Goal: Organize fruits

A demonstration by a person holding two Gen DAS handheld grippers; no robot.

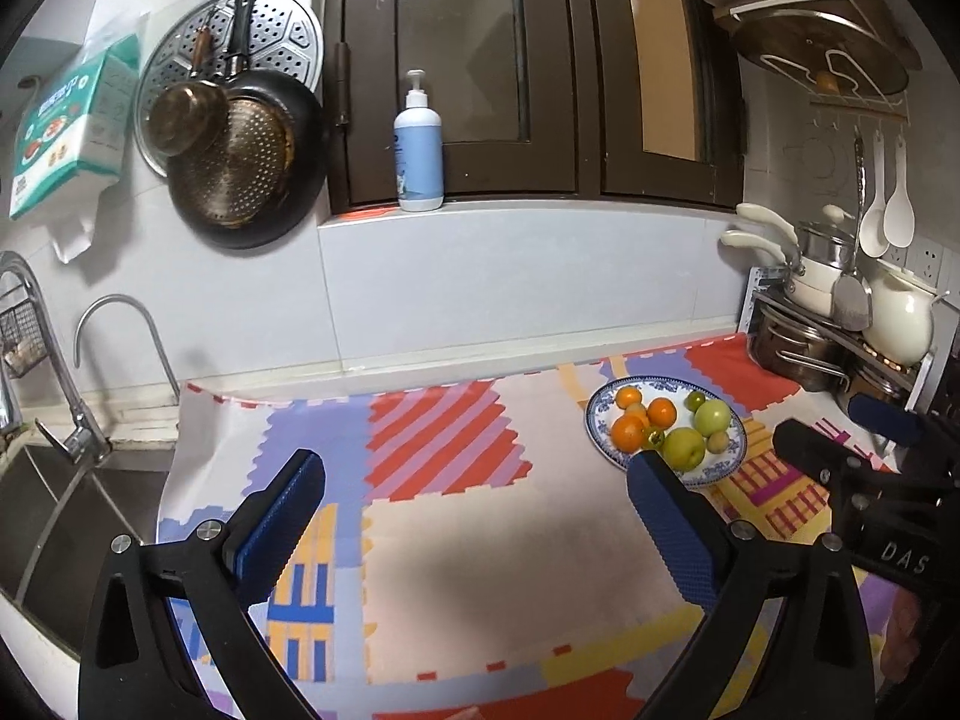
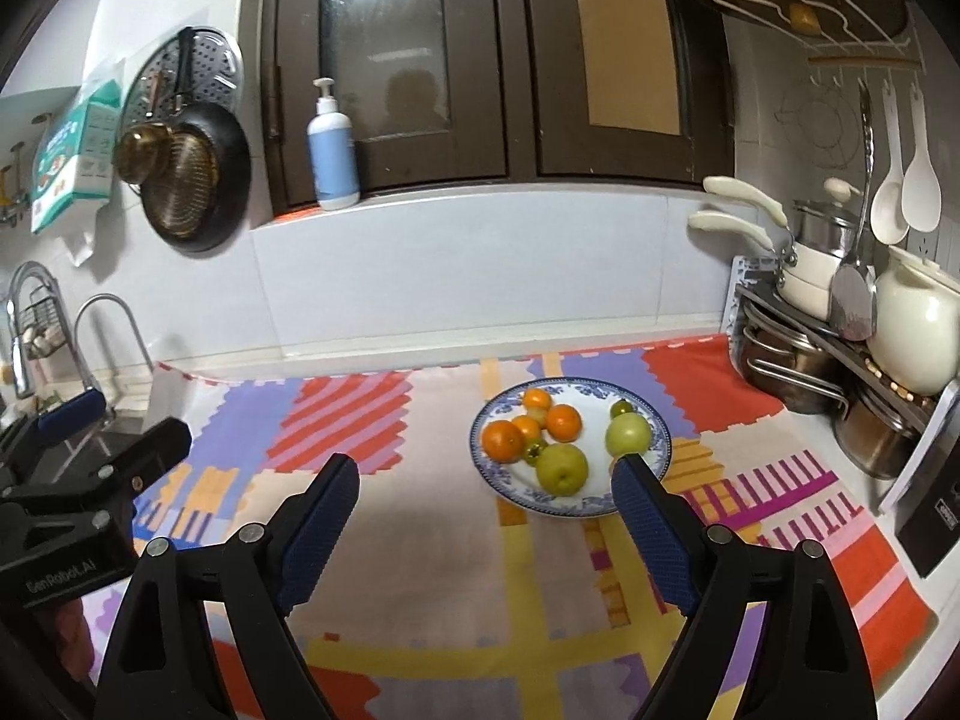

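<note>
A blue-and-white plate (image 1: 600, 414) (image 2: 600, 390) sits on the patterned mat. It holds several fruits: oranges (image 1: 628, 432) (image 2: 503, 440), two green apples (image 1: 712, 417) (image 2: 561, 468) and small green and brown fruits. My left gripper (image 1: 477, 501) is open and empty, above the mat to the left of the plate. My right gripper (image 2: 486, 510) is open and empty, just in front of the plate. Each gripper shows at the edge of the other's view, the right one (image 1: 840, 438) and the left one (image 2: 114, 432).
A sink with a faucet (image 1: 114, 324) lies to the left. A rack of pots (image 2: 804, 360) and a white kettle (image 2: 918, 330) stand at the right. A pump bottle (image 1: 418, 147) stands on the sill. Pans (image 1: 240, 156) hang on the wall.
</note>
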